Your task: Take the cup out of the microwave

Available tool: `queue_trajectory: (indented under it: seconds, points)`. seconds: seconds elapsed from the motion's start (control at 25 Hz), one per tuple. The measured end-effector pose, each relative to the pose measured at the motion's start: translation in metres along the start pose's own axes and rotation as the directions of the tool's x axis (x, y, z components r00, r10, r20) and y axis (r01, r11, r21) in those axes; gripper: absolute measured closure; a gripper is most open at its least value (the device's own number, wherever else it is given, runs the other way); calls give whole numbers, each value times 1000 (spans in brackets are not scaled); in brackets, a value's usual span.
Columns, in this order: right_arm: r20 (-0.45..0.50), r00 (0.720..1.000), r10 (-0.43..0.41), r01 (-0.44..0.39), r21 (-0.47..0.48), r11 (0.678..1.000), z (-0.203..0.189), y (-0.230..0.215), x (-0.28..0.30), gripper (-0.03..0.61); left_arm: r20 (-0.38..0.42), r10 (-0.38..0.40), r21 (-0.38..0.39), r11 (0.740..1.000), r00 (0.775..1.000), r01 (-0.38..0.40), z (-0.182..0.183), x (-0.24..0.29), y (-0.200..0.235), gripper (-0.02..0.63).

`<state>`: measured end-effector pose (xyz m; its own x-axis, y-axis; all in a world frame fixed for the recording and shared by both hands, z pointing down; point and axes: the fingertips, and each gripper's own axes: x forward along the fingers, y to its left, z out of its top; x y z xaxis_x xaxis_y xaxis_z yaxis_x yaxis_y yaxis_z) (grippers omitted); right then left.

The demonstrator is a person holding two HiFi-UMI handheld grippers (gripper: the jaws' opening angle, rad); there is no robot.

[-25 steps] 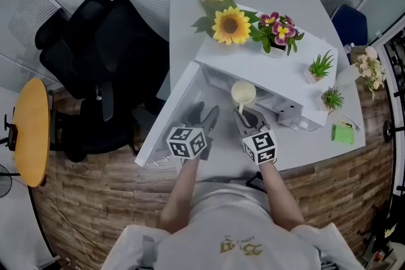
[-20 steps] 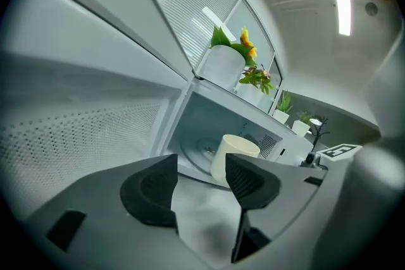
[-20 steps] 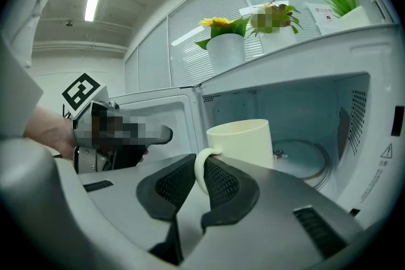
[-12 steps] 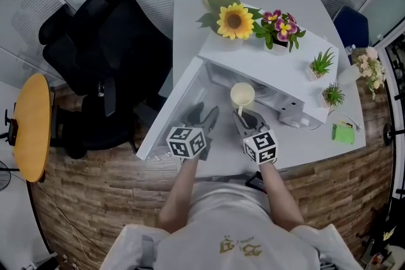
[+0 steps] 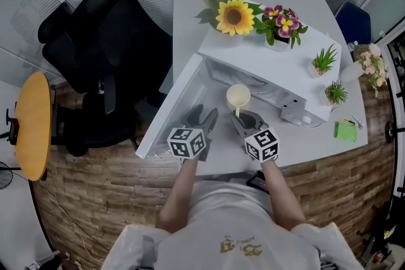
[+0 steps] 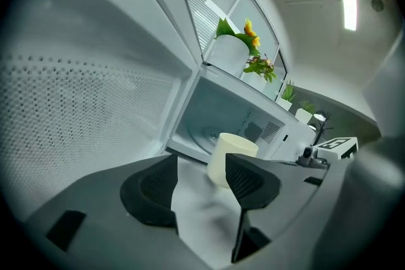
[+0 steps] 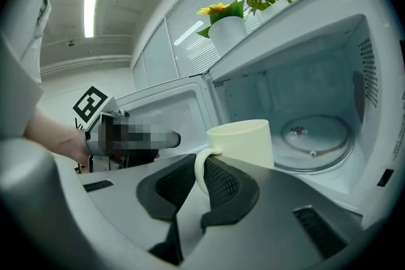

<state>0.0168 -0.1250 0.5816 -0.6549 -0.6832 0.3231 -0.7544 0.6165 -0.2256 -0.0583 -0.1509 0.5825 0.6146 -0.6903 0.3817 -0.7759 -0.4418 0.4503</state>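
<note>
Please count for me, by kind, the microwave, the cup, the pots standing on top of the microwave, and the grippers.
Microwave: 1
Cup: 1
Pots with flowers: 2, sunflower and pink flowers
Small green plants: 2, back plant and front plant
Grippers: 2, left gripper and right gripper
Total: 8

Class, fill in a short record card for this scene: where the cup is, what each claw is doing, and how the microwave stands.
cup: cream, outside the microwave, in front of its opening
right claw: shut on the cup's handle
left claw: open, nothing between the jaws
door: swung open
top of microwave: potted flowers
</note>
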Motion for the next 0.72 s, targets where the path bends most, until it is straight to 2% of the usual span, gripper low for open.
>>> queue_trajectory:
  seconds: [0.28, 0.72]
  points:
    - [-35, 999, 41, -41, -2, 999, -13, -1, 4, 526, -24, 21, -20, 1000, 999, -21, -14, 2, 9, 377]
    - [-89, 985, 149, -149, 15, 989, -33, 11, 19, 526, -50, 49, -57, 997, 998, -51, -31, 3, 24, 377]
